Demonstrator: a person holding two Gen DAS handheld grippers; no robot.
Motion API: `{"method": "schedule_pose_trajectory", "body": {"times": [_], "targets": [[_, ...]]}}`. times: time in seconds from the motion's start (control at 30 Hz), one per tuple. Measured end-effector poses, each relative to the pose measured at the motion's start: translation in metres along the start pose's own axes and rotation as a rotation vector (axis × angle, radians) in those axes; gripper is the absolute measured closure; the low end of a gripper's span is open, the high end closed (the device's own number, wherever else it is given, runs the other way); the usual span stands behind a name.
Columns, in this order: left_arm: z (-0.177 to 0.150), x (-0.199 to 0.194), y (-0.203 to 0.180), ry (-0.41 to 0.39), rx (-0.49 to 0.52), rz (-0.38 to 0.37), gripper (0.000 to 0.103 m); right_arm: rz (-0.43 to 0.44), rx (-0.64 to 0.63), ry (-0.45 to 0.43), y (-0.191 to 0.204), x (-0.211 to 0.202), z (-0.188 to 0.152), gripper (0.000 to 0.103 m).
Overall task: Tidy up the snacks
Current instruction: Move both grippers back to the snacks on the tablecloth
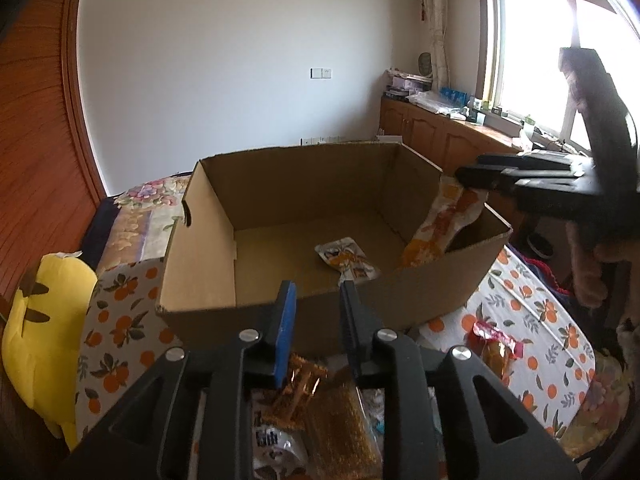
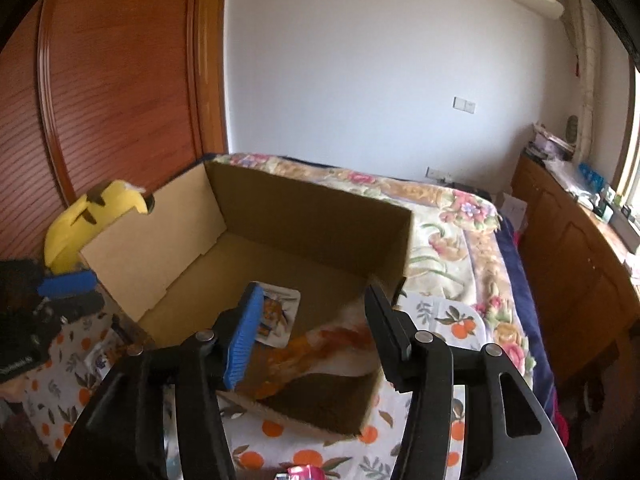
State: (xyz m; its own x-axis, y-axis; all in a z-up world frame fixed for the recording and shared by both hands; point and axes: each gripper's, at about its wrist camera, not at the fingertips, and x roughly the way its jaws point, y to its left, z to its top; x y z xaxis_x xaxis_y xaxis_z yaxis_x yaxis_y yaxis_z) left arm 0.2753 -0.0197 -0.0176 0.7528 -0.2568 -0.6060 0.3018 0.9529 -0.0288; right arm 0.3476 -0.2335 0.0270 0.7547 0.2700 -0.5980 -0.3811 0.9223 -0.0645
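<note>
An open cardboard box [image 1: 200, 240] stands on the orange-print cloth. One white-and-orange snack packet [image 1: 346, 260] lies flat on the box floor, just beyond my left gripper [image 1: 318, 286], whose jaws are slightly apart with nothing between them. A longer orange-and-white packet [image 1: 444, 224] leans against the right wall of the box, under my right gripper [image 1: 464, 170]. In the right wrist view that packet [image 2: 320, 344] lies blurred below the right gripper [image 2: 314, 292], which is open wide, its pads clear of the packet. The left gripper [image 2: 86, 292] shows at the left edge.
Loose gold and brown snack packets [image 1: 304, 392] lie on the cloth under my left gripper, and a red one [image 1: 492, 336] lies to the right. A yellow plush toy [image 1: 44, 320] sits left of the box. A floral bed [image 2: 460, 216] is behind, with wooden cabinets [image 2: 568, 264] on the right.
</note>
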Motion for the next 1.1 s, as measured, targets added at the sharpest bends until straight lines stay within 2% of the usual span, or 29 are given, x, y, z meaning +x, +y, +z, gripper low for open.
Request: {"method": "schedule_pose_trajectory", "body": {"times": [0.2,0.43,0.67,0.73,0.83,0.97,1.1], "targets": [[-0.018,-0.013,-0.004,0.002,-0.017,-0.009,0.081,0.008,0.019,-0.043,0.001,-0.042,-0.018,0.047],[-0.047,-0.024,-0.005,0.022,-0.037,-0.009,0.08,0.081,0.041,-0.041,0.026,-0.074,-0.065,0.044],[-0.073,-0.024,-0.005,0.061,-0.073,-0.022,0.079,0.11,0.047,0.001,0.047,-0.073,-0.1,0.044],[-0.081,-0.022,-0.006,0.071,-0.08,-0.027,0.079,0.107,0.066,0.016,0.044,-0.07,-0.11,0.043],[-0.091,-0.018,-0.008,0.095,-0.096,-0.042,0.074,0.094,0.097,0.052,0.038,-0.061,-0.129,0.036],[-0.1,-0.007,-0.012,0.12,-0.1,-0.043,0.069,0.088,0.144,0.094,0.03,-0.051,-0.146,0.031],[-0.105,0.003,-0.015,0.138,-0.1,-0.046,0.068,0.104,0.188,0.125,0.026,-0.04,-0.159,0.031]]}}
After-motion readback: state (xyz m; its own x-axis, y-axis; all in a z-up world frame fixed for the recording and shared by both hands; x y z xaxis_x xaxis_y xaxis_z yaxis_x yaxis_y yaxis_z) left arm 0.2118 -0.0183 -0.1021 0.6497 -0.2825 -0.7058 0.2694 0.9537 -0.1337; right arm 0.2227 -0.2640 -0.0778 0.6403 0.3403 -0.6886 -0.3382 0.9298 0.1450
